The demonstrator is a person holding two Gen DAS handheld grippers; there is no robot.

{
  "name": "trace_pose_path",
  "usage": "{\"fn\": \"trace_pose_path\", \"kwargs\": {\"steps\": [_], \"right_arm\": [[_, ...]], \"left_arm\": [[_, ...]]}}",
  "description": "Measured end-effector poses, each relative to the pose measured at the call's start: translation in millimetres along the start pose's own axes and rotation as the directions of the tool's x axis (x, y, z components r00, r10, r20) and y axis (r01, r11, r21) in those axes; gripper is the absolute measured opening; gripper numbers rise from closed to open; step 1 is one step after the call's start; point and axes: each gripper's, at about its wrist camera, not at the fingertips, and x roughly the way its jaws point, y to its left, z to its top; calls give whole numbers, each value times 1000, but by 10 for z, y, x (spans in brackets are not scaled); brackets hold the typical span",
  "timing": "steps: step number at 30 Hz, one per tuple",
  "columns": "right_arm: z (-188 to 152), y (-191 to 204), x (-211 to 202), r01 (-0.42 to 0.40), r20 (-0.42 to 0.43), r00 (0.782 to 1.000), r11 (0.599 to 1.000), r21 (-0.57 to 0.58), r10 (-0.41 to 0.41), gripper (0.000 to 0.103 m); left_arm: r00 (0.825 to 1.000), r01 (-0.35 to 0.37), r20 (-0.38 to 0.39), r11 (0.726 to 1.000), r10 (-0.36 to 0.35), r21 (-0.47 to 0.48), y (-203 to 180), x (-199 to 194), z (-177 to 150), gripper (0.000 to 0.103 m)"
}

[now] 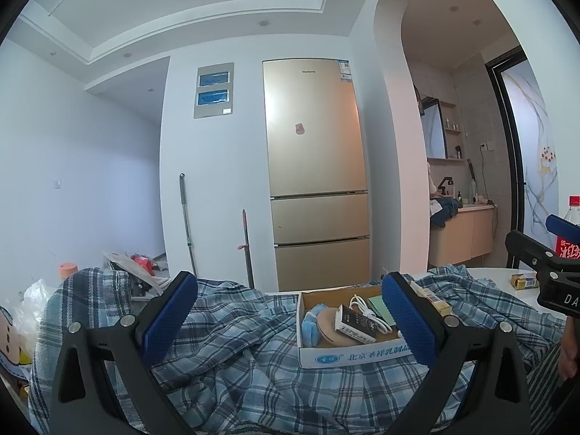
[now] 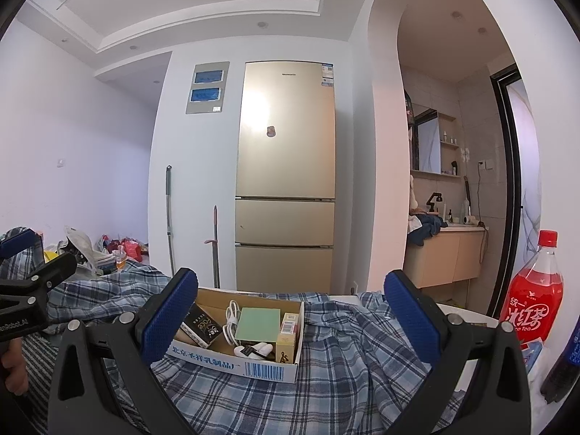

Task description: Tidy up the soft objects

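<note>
A blue plaid cloth (image 1: 235,355) lies rumpled over the table and spreads across the right wrist view too, plaid cloth (image 2: 337,362). On it sits a shallow white cardboard box (image 1: 348,357), box (image 2: 232,362), holding small items and a white cable. My left gripper (image 1: 290,319) hovers open just above the cloth, its blue pads either side of the box. My right gripper (image 2: 291,317) is also open over the cloth, with nothing between its fingers. Each gripper shows at the edge of the other's view.
A red iced-tea bottle (image 2: 533,293) stands at the right on the white table (image 2: 467,317). A gold fridge (image 1: 315,174) is straight ahead, with a mop and broom beside it. Bags and clutter (image 1: 134,268) lie at the left. A small gold pack (image 1: 523,282) lies on the table.
</note>
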Motion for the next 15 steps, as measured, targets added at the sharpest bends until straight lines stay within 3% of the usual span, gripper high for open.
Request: {"fn": "trace_pose_path", "kwargs": {"steps": [15], "right_arm": [[0,10,-6,0,7,1000,1000,-3,1,103]], "left_arm": [[1000,3,-11,1000,-3,2,1,-5,1,103]]}}
